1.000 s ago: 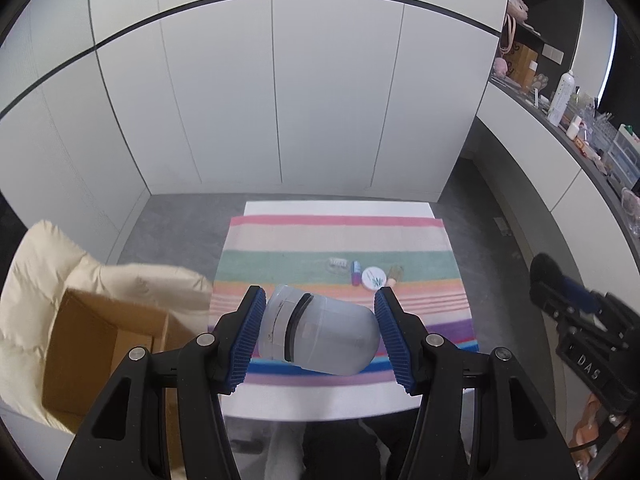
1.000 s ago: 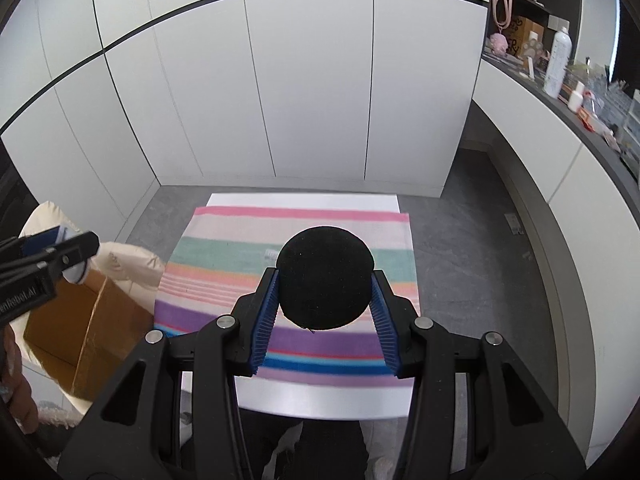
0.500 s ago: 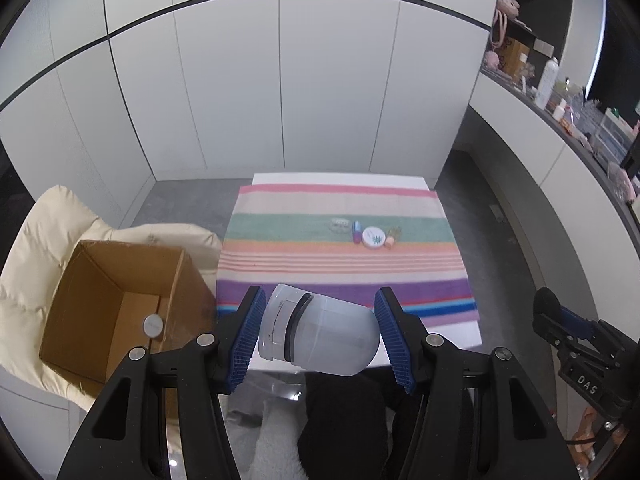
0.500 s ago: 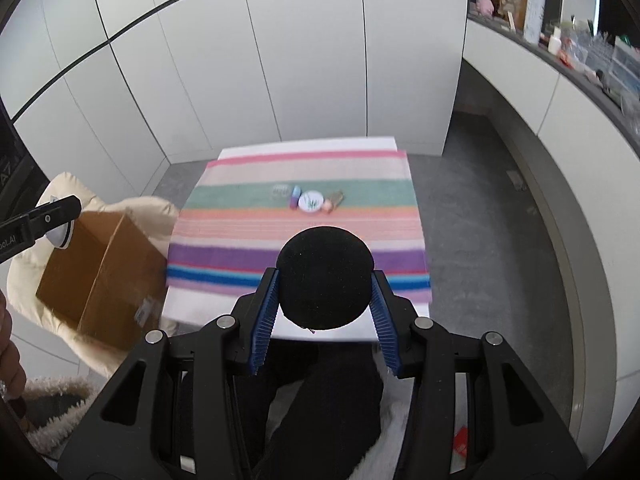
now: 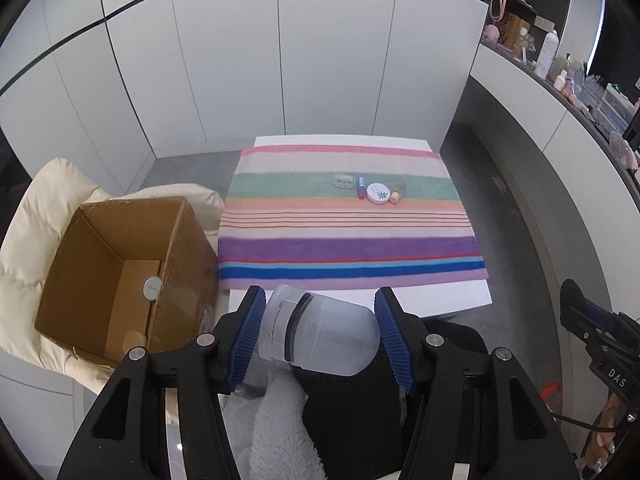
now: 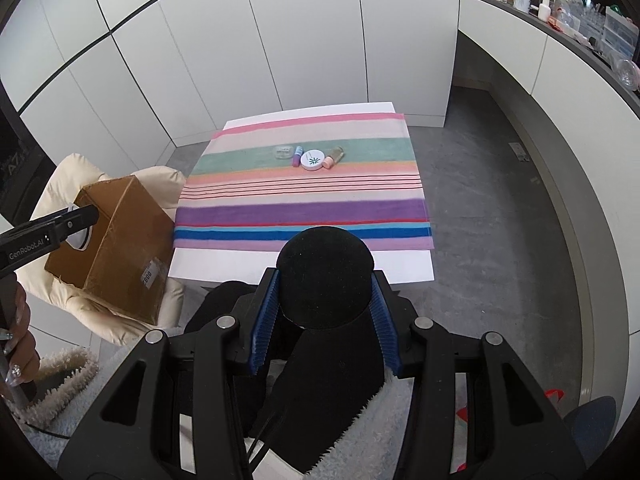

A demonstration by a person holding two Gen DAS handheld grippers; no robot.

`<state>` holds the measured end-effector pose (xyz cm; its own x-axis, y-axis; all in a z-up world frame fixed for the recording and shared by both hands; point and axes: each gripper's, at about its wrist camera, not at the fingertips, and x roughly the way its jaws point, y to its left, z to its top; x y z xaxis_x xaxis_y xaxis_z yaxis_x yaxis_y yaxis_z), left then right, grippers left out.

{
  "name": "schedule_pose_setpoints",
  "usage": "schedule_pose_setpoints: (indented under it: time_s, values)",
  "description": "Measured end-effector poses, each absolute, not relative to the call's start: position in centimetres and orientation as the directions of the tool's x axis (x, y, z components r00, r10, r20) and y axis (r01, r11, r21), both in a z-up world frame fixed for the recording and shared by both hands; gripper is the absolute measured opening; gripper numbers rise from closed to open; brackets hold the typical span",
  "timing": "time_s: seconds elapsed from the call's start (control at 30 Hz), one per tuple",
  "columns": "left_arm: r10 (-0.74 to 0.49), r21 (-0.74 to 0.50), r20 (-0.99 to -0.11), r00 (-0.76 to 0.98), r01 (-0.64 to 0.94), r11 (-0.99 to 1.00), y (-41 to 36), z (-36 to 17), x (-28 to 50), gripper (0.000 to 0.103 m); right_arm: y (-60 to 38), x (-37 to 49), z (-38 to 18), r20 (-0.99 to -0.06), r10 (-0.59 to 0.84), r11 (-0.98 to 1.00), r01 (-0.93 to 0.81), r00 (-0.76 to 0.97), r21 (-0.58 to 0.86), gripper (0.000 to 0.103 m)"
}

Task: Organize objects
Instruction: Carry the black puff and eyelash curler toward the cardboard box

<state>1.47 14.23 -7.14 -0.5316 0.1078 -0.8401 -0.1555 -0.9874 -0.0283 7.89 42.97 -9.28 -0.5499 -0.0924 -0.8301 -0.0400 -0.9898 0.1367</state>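
Note:
My left gripper (image 5: 320,308) is shut on a frosted white jar (image 5: 320,336) that lies sideways between the blue pads, above the person's lap. A round black object (image 6: 325,272) is gripped by my right gripper (image 6: 325,280), short of the table's near edge. On the green band of the striped cloth (image 5: 348,248) lie a clear case (image 5: 343,180), a purple tube (image 5: 361,188), a white tin with a green leaf (image 5: 378,193) and a small peach-capped bottle (image 5: 397,193). An open cardboard box (image 5: 120,264) stands at the left.
The box rests on a cream padded chair (image 5: 24,248) left of the white table (image 5: 440,300) and holds a round white disc (image 5: 152,288). A counter crowded with bottles (image 5: 560,72) curves along the right. White cupboard doors close the back. The person's lap (image 6: 332,380) lies below both grippers.
Both grippers drew back from the table toward the person, keeping their loads. The cloth now lies farther ahead, and the open box came fully into the left wrist view.

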Motion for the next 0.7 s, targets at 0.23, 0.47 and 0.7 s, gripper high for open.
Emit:
schedule_pose_setpoints:
  time_s: [0.23,0.47,0.7]
  values:
    - [0.098,-0.027,-0.835,-0.541,-0.137,-0.99,13.3,-7.0,1.0,0.058,42.4,7.7,-9.2,-0.834,-0.086,-0.992,-0.029,-0.545,0.12,0.047]
    - [0.083,-0.036,-0.838,-0.539,-0.098,-0.994,11.2,-7.6,0.9,0.058,40.6,6.7,-9.8,-0.847,-0.096,-0.994,0.01,-0.523,0.107,0.047]
    - [0.052,-0.043,-0.847,-0.53,-0.029,-0.999,7.4,-8.3,1.3,0.058,36.4,5.2,-10.2,-0.851,-0.145,-0.989,0.102,-0.505,0.107,0.047]
